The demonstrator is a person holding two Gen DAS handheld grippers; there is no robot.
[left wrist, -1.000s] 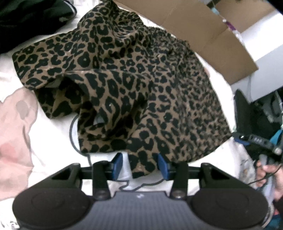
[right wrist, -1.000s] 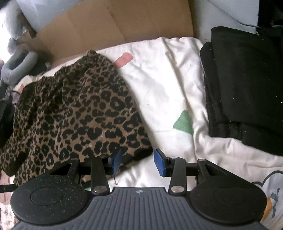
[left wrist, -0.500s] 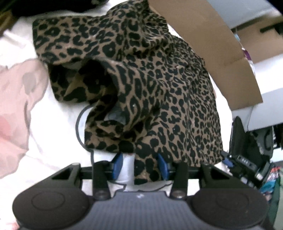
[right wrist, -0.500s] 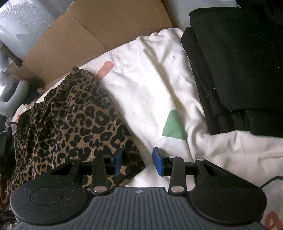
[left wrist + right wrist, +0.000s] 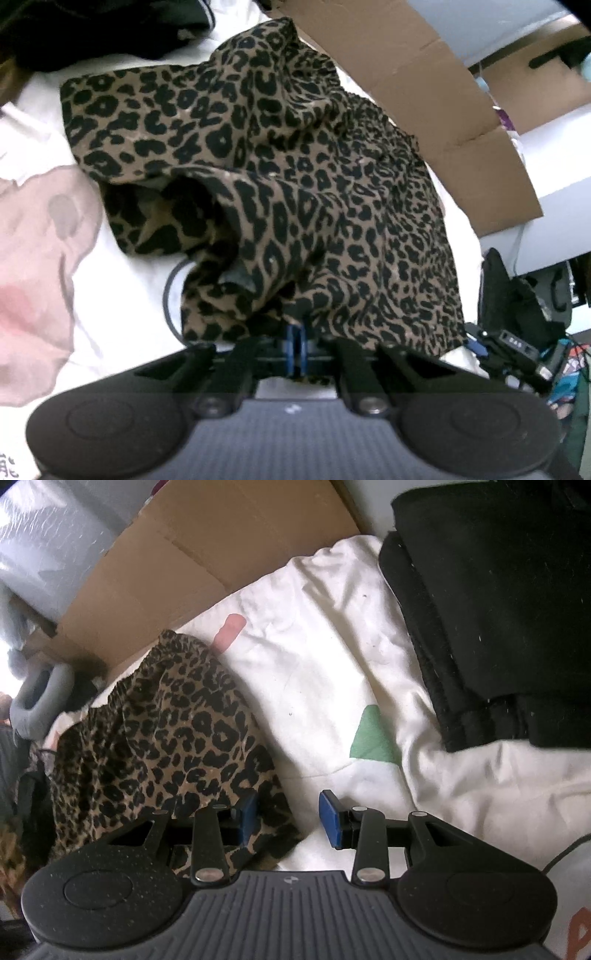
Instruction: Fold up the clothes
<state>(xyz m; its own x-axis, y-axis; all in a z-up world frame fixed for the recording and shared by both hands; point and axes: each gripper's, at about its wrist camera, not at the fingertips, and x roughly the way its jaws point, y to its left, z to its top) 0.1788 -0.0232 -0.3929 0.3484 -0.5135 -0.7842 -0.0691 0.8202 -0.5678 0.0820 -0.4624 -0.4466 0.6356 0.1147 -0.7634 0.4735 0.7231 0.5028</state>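
My left tool [image 5: 295,341] pinches the leopard-print garment [image 5: 295,184] hem at six o'clock; my right tool [image 5: 288,818] gapes, straddling its corner on the bedsheet [image 5: 332,686].

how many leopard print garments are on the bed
1. The leopard print garment lies crumpled on the white bedding, beside the cardboard. More could be hidden under the folded black clothes.

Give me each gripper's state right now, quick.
Left gripper: shut on the leopard-print garment hem.
Right gripper: open, garment corner between its jaws, not pinched.
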